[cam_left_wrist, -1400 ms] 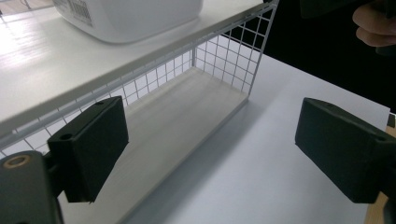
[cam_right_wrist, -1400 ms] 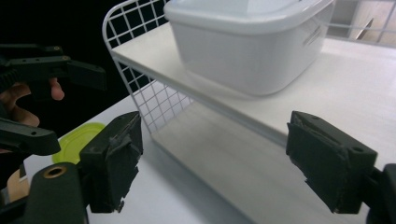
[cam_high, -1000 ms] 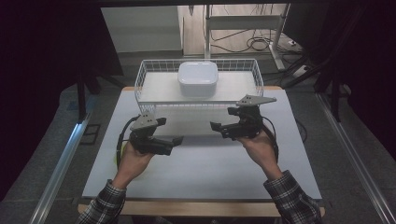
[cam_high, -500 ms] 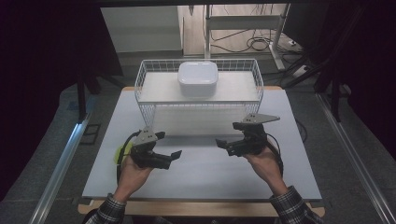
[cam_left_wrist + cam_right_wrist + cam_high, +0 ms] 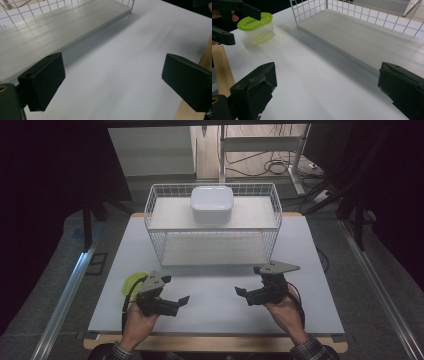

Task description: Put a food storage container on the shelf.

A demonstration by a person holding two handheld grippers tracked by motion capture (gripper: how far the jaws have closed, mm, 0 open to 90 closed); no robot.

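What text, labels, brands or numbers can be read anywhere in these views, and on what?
None can be read.
White container on the wire rack: plain lid, no marking shows.
Green-lidded tub: raised ridges on the lid, no lettering legible.
Left tool and right tool: black and grey parts, no label shows.
White table mat: blank.

Both forearms reach in low and near the body. The left hand-held gripper (image 5: 176, 296) and right hand-held gripper (image 5: 246, 289) point inward toward each other, jaws spread wide, holding nothing.
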